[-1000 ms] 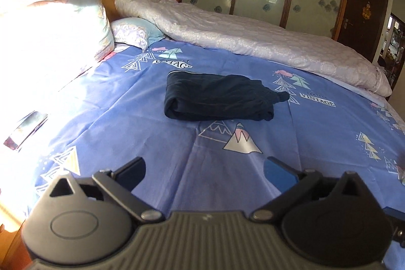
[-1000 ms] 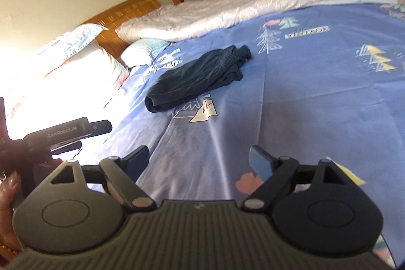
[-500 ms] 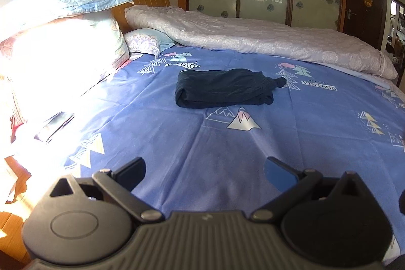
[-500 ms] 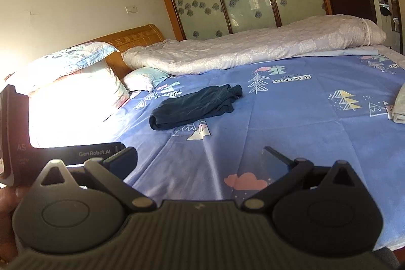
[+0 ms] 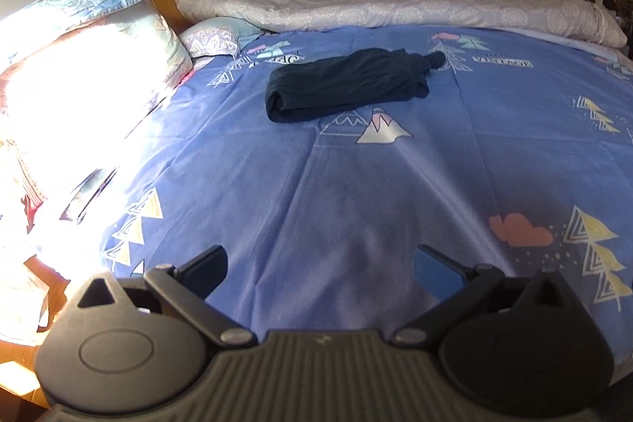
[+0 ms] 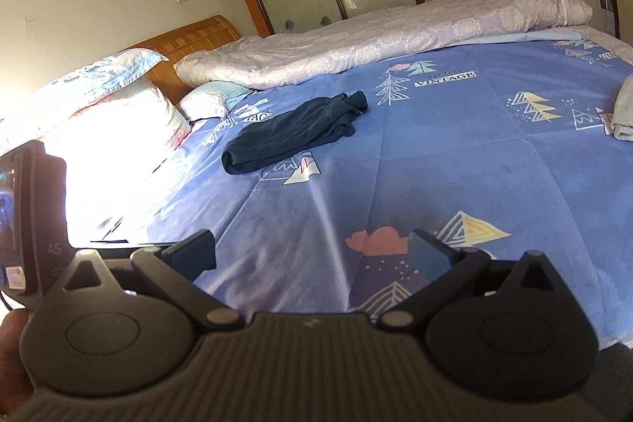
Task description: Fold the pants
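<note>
Pants (image 5: 348, 84): a dark navy pair, folded into a compact bundle, lies on the blue patterned bedsheet (image 5: 356, 192) toward the middle of the bed, just beyond a printed mountain motif (image 5: 381, 131). Left gripper (image 5: 320, 269) and right gripper (image 6: 312, 256) both hover over the near part of the sheet, well apart from the bundle, each with its two fingers spread wide and nothing between them. A pale rolled quilt (image 5: 395, 2) runs along the far side of the bed; sunlit pillows (image 5: 91, 66) rest against the wooden headboard (image 6: 190, 40).
</note>
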Motion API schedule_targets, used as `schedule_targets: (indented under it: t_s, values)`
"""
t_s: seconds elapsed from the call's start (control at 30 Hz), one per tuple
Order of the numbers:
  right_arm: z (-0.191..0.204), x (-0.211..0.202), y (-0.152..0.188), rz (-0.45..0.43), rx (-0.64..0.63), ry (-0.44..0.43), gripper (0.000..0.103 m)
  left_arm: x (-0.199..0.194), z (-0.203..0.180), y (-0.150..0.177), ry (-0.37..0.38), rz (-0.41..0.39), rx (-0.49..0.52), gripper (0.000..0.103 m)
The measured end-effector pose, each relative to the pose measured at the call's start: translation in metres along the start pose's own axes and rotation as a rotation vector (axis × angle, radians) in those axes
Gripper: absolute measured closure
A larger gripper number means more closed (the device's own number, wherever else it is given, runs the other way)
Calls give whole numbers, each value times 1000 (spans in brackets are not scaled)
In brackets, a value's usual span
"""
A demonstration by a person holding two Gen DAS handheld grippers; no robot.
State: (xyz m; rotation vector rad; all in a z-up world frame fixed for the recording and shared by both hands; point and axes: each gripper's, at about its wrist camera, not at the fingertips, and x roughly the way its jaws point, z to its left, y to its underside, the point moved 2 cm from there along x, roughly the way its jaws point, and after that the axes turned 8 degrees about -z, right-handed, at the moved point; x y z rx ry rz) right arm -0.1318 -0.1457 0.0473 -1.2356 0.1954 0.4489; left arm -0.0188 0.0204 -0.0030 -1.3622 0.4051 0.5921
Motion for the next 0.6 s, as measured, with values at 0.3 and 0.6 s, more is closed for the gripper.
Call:
schedule_targets:
  t_s: [0.3, 0.6]
  values:
    - [-8, 7, 9, 45, 71, 17, 0, 7, -9, 9, 65, 59, 7, 0]
    - [-8, 5, 10, 60, 66, 16, 0, 1, -6, 7, 120, 39, -27, 0]
